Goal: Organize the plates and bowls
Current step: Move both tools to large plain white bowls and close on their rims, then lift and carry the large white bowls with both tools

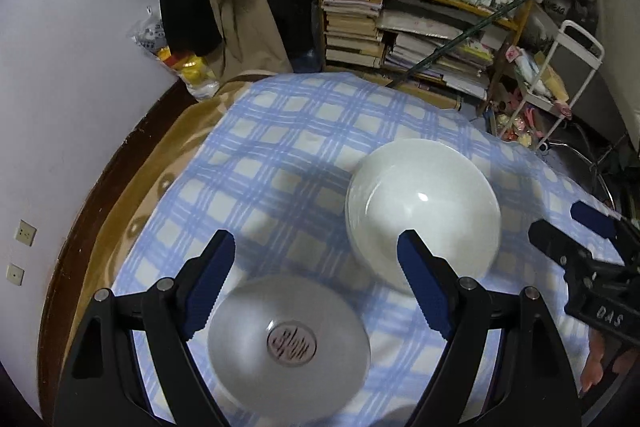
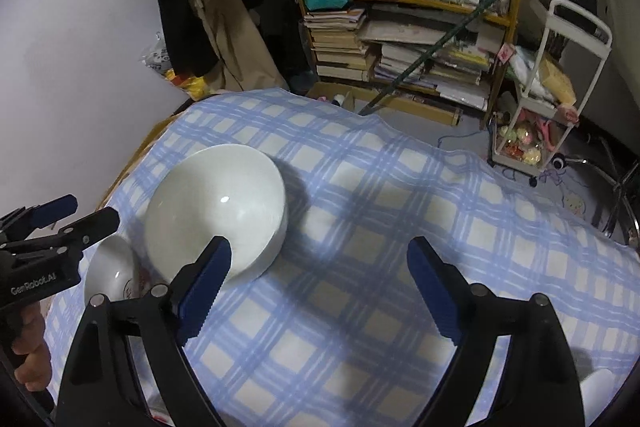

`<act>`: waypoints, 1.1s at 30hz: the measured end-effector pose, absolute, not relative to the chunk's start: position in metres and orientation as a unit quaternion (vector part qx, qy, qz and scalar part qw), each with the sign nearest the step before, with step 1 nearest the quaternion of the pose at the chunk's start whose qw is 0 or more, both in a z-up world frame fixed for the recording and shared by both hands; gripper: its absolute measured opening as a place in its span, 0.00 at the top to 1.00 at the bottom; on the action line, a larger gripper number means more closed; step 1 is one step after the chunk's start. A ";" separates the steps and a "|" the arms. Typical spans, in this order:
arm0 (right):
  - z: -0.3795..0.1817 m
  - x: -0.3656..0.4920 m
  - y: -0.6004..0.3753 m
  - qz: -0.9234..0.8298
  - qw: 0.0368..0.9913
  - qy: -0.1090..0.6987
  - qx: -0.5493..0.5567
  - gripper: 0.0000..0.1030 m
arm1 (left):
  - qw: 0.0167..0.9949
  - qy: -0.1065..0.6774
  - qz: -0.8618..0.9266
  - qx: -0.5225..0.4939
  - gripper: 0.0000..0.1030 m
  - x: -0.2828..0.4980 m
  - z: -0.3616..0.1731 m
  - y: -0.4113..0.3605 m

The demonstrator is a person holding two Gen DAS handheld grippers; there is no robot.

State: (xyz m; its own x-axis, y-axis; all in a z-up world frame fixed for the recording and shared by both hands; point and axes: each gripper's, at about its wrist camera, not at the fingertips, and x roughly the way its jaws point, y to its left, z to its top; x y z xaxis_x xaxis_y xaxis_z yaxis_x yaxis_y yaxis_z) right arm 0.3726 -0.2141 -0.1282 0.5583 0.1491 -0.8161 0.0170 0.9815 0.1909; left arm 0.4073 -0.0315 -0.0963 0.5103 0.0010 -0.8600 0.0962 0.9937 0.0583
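Small bowl sits at 6 o'clock under my left gripper, nearer; both grippers' jaws apart, empty.

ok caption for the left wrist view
Open left gripper above a small bowl, large white bowl beyond on checked cloth.
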 end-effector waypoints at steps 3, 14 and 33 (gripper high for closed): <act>-0.139 0.385 -0.216 0.039 0.874 0.475 0.097 0.09 | 0.858 0.511 -0.027 0.046 0.20 0.425 -0.111 -0.034; -0.178 0.424 -0.207 0.059 0.833 0.533 0.136 0.09 | 0.838 0.533 -0.041 0.107 0.22 0.444 -0.141 -0.060; -0.190 0.411 -0.188 0.079 0.797 0.581 0.147 0.84 | 0.807 0.585 -0.069 0.040 0.91 0.434 -0.138 -0.057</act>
State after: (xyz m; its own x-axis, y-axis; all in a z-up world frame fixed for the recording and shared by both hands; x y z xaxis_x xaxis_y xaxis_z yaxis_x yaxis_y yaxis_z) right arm 0.4108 -0.1884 -0.1905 0.3119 0.2962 -0.9028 0.0446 0.9446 0.3253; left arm 0.4340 -0.0574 -0.1382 0.3052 -0.0640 -0.9501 0.1581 0.9873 -0.0157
